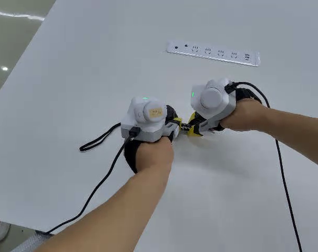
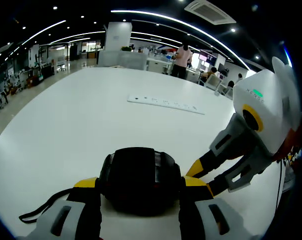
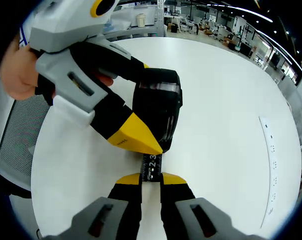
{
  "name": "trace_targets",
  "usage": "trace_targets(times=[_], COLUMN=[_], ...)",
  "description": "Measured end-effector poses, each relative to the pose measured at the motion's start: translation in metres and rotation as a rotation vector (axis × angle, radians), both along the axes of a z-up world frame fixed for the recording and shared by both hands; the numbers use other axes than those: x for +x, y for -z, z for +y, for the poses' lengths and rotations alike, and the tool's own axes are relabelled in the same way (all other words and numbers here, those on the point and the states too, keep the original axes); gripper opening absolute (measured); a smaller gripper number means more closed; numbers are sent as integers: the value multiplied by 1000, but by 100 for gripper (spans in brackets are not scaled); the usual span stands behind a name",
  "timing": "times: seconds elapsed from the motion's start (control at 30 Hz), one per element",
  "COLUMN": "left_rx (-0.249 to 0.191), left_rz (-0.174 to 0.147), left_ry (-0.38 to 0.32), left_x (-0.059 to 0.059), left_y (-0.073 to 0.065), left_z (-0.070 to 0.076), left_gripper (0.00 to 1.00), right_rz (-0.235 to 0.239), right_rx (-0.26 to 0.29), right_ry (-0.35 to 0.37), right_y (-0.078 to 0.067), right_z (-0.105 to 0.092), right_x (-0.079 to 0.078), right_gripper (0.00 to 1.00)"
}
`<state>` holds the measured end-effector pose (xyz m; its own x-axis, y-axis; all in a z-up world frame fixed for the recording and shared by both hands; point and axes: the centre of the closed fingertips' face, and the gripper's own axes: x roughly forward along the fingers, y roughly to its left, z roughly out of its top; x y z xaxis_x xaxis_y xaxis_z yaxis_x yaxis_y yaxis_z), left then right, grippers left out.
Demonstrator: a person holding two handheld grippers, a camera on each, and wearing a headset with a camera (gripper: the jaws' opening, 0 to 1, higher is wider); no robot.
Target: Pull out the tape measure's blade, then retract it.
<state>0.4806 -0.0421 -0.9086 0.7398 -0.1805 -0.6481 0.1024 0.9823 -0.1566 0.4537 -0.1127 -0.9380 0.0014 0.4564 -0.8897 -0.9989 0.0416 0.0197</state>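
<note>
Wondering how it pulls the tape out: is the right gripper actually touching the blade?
Touching. In the right gripper view, the right gripper has its yellow tips pinched on the blade, no gap.

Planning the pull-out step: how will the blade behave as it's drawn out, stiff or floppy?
The short blade between the case and right gripper looks straight, so probably stiff. Being thin, it would likely sag if drawn long, and may snap back when released.

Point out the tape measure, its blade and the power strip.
tape measure point(image 2: 141, 180): left gripper view, top of its black case.
blade point(image 3: 151, 167): right gripper view, the numbered stretch ahead of the jaws.
power strip point(image 1: 214, 54): head view, middle of its white body.
</note>
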Motion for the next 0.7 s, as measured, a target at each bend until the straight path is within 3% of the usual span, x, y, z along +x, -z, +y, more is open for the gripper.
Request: trace_targets(times=[0.7], left_rx=[-3], left_rz=[1], left_ry=[5], left_x=[0], left_y=[0], left_z=[0], left_gripper=[60], right_rz=[-22], right_rx=[34], right_ry=[-42], right_y=[-1], right_z=[12], right_x=[2], right_gripper=[12])
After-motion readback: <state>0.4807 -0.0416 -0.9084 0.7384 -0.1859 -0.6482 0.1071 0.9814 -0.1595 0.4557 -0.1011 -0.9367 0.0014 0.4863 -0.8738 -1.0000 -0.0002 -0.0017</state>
